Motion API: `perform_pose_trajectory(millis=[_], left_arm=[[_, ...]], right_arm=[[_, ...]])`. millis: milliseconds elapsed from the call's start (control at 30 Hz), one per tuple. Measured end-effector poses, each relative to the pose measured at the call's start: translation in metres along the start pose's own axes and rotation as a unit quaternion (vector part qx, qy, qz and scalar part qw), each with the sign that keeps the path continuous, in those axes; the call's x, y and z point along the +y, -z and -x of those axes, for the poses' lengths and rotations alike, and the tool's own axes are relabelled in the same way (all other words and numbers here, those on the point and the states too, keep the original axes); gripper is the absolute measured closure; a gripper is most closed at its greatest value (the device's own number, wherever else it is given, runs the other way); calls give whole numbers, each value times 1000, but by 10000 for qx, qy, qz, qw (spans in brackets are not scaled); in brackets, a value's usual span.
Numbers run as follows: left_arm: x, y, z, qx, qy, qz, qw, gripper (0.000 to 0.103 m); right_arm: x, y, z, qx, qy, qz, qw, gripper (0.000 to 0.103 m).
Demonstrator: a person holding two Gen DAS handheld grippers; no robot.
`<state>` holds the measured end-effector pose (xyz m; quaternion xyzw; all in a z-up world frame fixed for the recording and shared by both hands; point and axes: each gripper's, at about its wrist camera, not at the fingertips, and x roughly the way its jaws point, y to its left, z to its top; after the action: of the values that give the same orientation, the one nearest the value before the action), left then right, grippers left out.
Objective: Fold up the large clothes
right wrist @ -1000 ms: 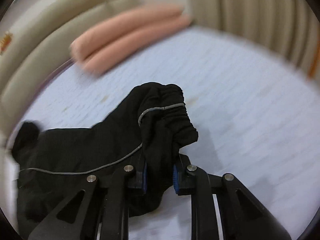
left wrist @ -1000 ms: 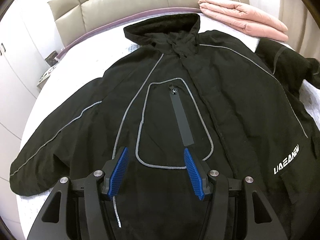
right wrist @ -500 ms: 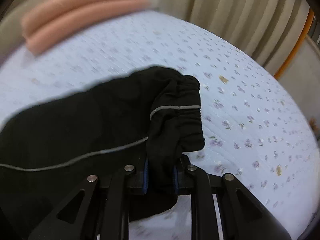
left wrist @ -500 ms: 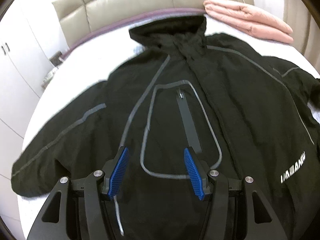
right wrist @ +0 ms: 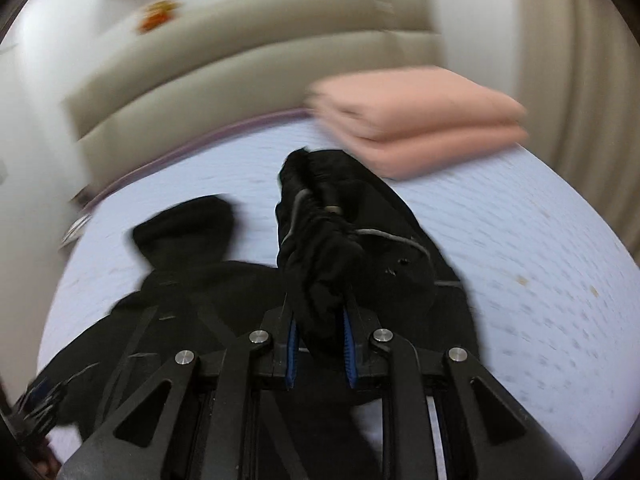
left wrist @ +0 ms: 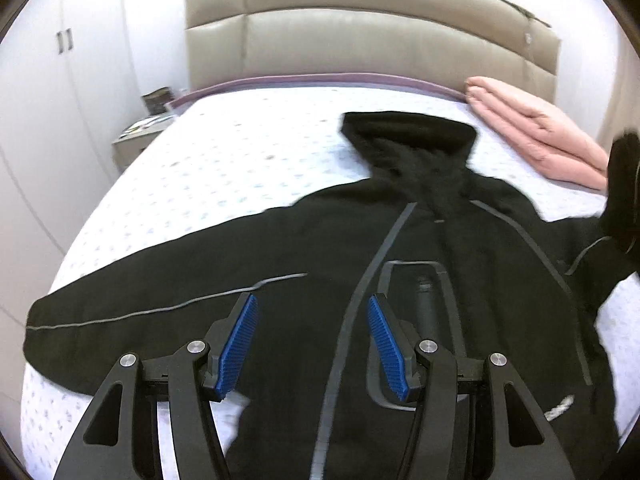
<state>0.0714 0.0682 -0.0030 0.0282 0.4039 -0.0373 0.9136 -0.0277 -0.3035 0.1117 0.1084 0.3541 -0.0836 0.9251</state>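
Note:
A black jacket [left wrist: 360, 248] with grey piping lies front up on the bed, hood toward the headboard, one sleeve [left wrist: 120, 312] stretched out to the left. My left gripper [left wrist: 312, 340] hovers open over the jacket's lower front, nothing between its blue pads [left wrist: 240, 332]. In the right wrist view my right gripper [right wrist: 320, 344] is shut on the bunched cuff [right wrist: 320, 240] of the other sleeve and holds it lifted above the jacket body [right wrist: 192, 292]. That raised sleeve [left wrist: 624, 184] shows at the right edge of the left wrist view.
A folded pink quilt [left wrist: 536, 136] [right wrist: 420, 120] lies at the bed's far right by the padded headboard [left wrist: 360, 40]. The sheet [left wrist: 224, 160] is pale with small flowers. A bedside table [left wrist: 140, 132] with books stands left; a curtain [right wrist: 580, 60] hangs right.
My right gripper has carried the sleeve cuff up and in over the jacket. My left gripper has pulled back and to the left, staying open; the jacket body has not shifted.

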Motion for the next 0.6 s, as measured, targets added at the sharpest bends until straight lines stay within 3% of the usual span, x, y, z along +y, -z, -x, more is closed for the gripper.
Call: perform_pose_trajectory(millis=[100, 167, 267, 367, 467, 600], left_arm=[[17, -1, -10, 48, -258, 35, 9996, 43], [27, -6, -11, 29, -179, 206, 9996, 43], [38, -12, -7, -55, -134, 296, 9995, 43], [45, -14, -4, -225, -373, 212, 9988, 43], [56, -16, -5, -270, -548, 216, 9979, 43], [73, -16, -17, -23, -332, 538, 9980, 43]], right_arm=[[72, 1, -5, -4, -385, 549, 9977, 81], [112, 8, -11, 50, -625, 800, 9948, 81], [166, 27, -35, 307, -959, 1015, 9897, 81], [218, 54, -71, 707, -1154, 1186, 9837, 81], [259, 95, -117, 1334, -966, 1484, 9751, 81], [288, 160, -178, 2051, -593, 1974, 9568, 79]])
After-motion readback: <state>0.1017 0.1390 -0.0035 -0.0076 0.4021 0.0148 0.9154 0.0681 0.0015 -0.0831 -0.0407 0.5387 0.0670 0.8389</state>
